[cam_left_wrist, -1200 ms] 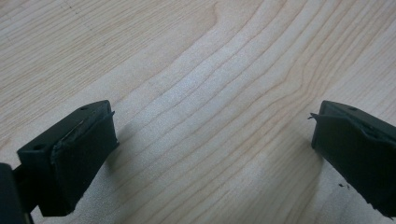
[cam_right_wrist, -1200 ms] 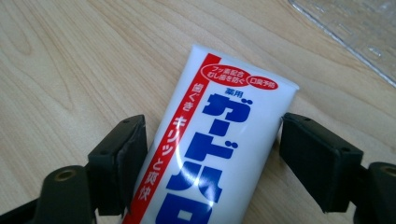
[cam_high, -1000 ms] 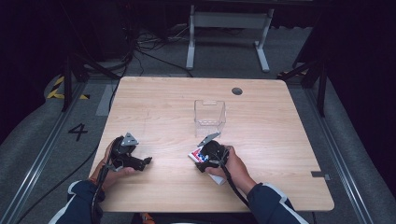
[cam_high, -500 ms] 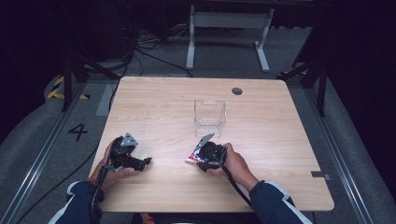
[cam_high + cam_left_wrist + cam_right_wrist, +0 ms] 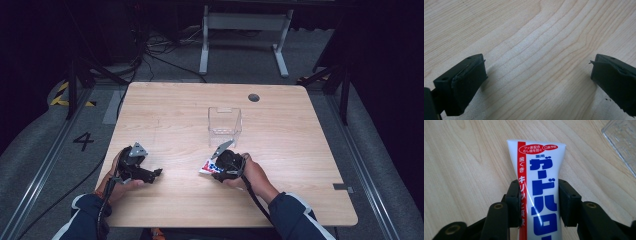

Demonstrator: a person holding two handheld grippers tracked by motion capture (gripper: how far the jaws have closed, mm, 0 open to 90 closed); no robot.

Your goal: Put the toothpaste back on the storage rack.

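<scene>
Right, the right gripper [image 5: 539,195] clamps a soft, light toothpaste tube [image 5: 540,170] mid-body near the table's [image 5: 300,150] front edge; it probably dents easily. Left gripper [image 5: 537,77] gapes, holding nothing.

Light falls from overhead onto the pale wooden tabletop [image 5: 165,110], which stands bright against a floor and surroundings sunk in near-black. The high view is soft and slightly grainy, with fine detail lost in the dark edges. In the left gripper view the wood grain is sharp at the centre, with a pale sheen across it; the black jaws cast soft shadows beside them and blur toward the bottom. In the right gripper view the white, red and blue printed tube [image 5: 540,182] carries a thin diagonal glare streak, and the clear plastic box [image 5: 624,142] glints.
</scene>
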